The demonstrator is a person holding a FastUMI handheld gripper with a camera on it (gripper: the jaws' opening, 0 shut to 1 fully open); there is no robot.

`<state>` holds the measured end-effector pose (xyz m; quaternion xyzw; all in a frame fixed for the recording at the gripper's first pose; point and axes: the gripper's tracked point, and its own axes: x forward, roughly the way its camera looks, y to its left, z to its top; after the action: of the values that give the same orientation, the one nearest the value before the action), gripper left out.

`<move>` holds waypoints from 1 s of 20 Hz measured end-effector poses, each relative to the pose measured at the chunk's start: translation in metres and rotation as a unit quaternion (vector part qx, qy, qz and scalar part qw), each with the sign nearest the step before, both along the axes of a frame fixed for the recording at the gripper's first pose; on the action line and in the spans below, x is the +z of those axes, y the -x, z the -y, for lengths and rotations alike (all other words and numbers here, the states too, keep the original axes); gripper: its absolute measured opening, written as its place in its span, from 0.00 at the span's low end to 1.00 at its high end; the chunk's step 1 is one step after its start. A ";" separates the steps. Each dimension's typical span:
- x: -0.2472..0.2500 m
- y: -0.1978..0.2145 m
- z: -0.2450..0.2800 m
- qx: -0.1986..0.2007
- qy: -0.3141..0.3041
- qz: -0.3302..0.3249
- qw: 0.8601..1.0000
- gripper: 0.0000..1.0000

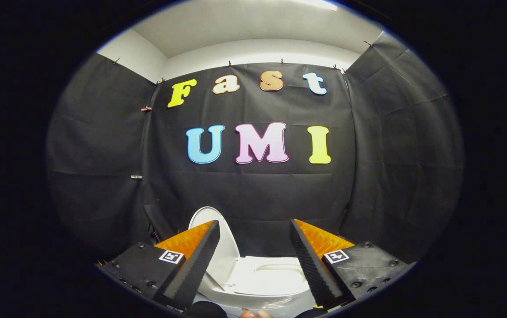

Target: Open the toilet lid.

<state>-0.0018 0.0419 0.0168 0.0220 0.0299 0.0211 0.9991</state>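
Observation:
A white toilet [271, 289] stands low ahead, seen between and beyond my two fingers. Its lid [224, 240] is raised, standing nearly upright at the left side of the bowl, partly hidden behind my left finger [196, 260]. The seat ring [275, 276] lies flat over the bowl. My gripper [255, 227] is open, with a wide gap between the fingers and nothing held. It hovers above and in front of the toilet, touching neither lid nor seat.
Black cloth walls close in the booth behind the toilet and on both sides. A white wall and ceiling show above the cloth. A fingertip of a person's hand [255, 314] shows just below the toilet's front rim.

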 end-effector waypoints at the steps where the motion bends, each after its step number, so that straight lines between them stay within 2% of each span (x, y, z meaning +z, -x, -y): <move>1: 0.001 0.001 0.002 -0.001 -0.001 -0.001 1.000 0.99; 20: 0.005 -0.002 -0.007 0.008 0.013 0.000 1.000 0.99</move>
<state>0.0003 0.0490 0.0215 0.0084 0.0308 0.0290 0.9991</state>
